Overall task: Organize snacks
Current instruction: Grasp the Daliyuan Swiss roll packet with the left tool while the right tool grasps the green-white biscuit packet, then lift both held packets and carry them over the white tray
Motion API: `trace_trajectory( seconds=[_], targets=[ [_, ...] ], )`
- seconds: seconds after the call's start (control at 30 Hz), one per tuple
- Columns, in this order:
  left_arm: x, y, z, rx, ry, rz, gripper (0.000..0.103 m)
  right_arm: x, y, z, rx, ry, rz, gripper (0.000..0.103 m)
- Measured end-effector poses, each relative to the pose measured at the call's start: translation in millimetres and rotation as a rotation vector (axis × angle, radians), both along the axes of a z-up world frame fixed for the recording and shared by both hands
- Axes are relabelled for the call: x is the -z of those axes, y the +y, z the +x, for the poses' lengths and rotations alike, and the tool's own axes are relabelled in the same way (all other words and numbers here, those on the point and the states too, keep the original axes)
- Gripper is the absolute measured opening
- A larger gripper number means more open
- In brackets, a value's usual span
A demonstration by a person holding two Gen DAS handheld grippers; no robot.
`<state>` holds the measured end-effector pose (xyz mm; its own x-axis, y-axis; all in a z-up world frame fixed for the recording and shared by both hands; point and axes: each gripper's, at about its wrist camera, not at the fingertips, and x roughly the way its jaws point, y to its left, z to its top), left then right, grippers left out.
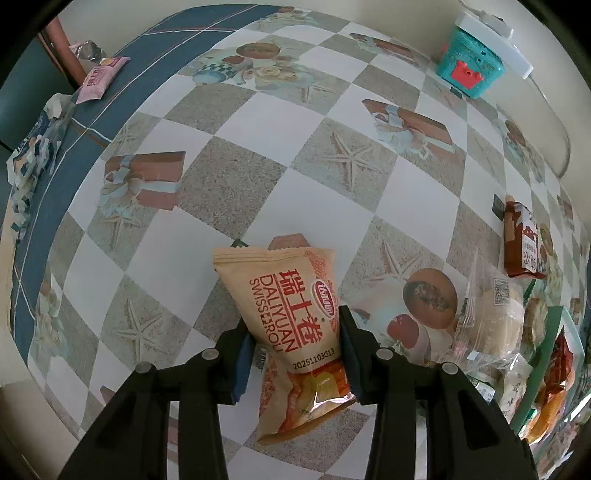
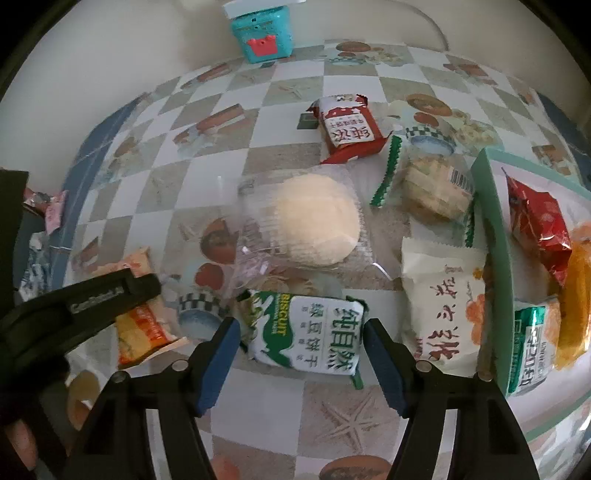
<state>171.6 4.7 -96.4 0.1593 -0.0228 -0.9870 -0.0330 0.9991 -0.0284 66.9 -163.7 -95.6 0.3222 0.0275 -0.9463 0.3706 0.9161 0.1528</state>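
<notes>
My left gripper (image 1: pixel 295 325) points down at the checked tablecloth and is shut on a tan Swiss roll packet (image 1: pixel 284 295), whose orange end hangs below the pads. The right wrist view shows that packet (image 2: pixel 140 328) at the left under a black left finger (image 2: pixel 110 295). My right gripper (image 2: pixel 303 328) straddles a green and white biscuit packet (image 2: pixel 314 343) lying on the table. Its blue pads stand close to the packet's sides, with a thin gap showing on the left. A green tray (image 2: pixel 495 221) at the right holds a red packet (image 2: pixel 535 221) and other snacks.
Beside the biscuit packet lie a white packet with orange flowers (image 2: pixel 443 310), a round cake in clear wrap (image 2: pixel 317 221), a cracker packet (image 2: pixel 432 188) and a red packet (image 2: pixel 347 125). A teal toy basket (image 2: pixel 262 33) stands by the far wall. A pink packet (image 1: pixel 99 77) lies at the table's blue border.
</notes>
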Motion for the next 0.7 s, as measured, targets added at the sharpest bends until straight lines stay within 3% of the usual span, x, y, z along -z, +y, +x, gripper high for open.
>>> trace_trajectory(
  seconds=[0.37,0.7],
  targets=[
    [4,-21,-4,0.025,-0.015,0.056,0.044,12,7,12,-0.019,0.007,-0.042,0.071],
    [-3,-22,-8,0.022,-0.043,0.022,0.039,1,5,4,-0.016,-0.012,-0.040,0.066]
  ],
)
